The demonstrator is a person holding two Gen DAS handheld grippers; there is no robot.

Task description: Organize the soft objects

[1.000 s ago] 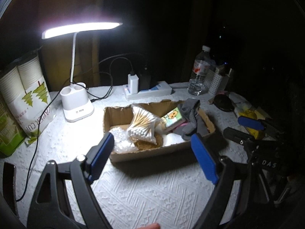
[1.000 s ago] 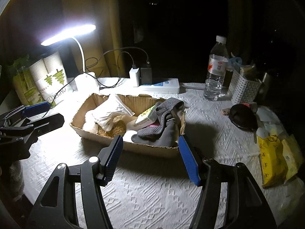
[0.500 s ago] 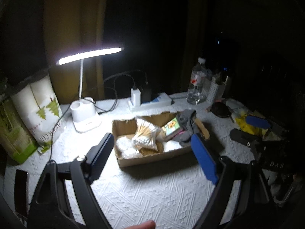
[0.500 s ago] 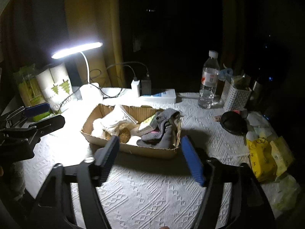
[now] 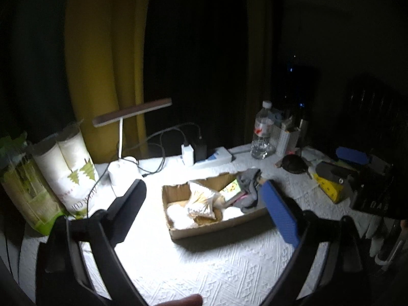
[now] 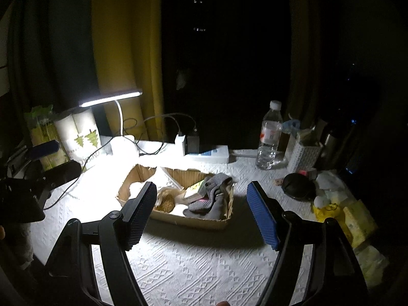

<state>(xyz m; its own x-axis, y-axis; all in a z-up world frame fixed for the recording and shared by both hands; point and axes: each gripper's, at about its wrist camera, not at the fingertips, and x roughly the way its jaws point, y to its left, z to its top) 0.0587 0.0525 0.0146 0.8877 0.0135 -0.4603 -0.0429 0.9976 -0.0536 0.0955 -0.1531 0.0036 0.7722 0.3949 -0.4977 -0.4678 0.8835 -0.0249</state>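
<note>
Two grippers hover above the white-covered desk [image 6: 204, 267], each with its fingers spread wide and nothing between them; the left gripper's [image 5: 204, 211] jaws have just been opening further. The cardboard box [image 6: 178, 216] lies on the desk beyond both pairs of fingers, framed in the gap between them and well clear of the right gripper [image 6: 204, 214]. Inside it, grey socks [image 6: 211, 199] are heaped at the right end, with a bag of cotton swabs [image 5: 201, 201] near the middle and white cotton pads [image 5: 178, 216] at the left. A desk lamp [image 6: 112, 98] lights the far left.
</note>
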